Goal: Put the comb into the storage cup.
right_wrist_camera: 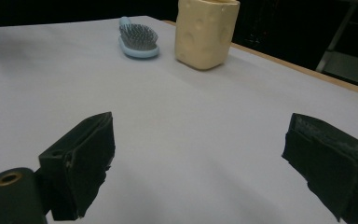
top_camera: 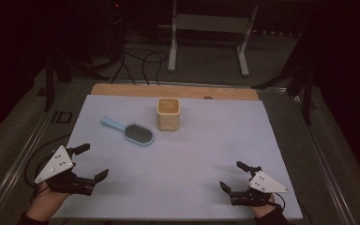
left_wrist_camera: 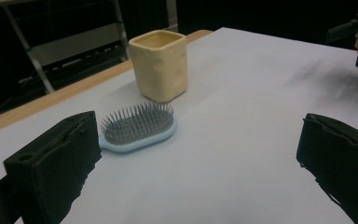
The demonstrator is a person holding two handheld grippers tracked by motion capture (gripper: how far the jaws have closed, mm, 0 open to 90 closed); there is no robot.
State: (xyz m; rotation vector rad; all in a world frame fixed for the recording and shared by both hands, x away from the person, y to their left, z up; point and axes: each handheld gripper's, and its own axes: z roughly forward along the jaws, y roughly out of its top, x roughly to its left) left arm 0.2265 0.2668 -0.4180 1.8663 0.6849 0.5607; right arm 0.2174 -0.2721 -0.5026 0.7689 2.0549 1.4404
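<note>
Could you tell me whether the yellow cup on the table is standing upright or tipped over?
Upright. The yellow cup stands on its base on the white table cover with its open mouth facing up, beside the blue hairbrush.

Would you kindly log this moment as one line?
left hand-held gripper: open | right hand-held gripper: open | hairbrush: beside cup, untouched
</note>
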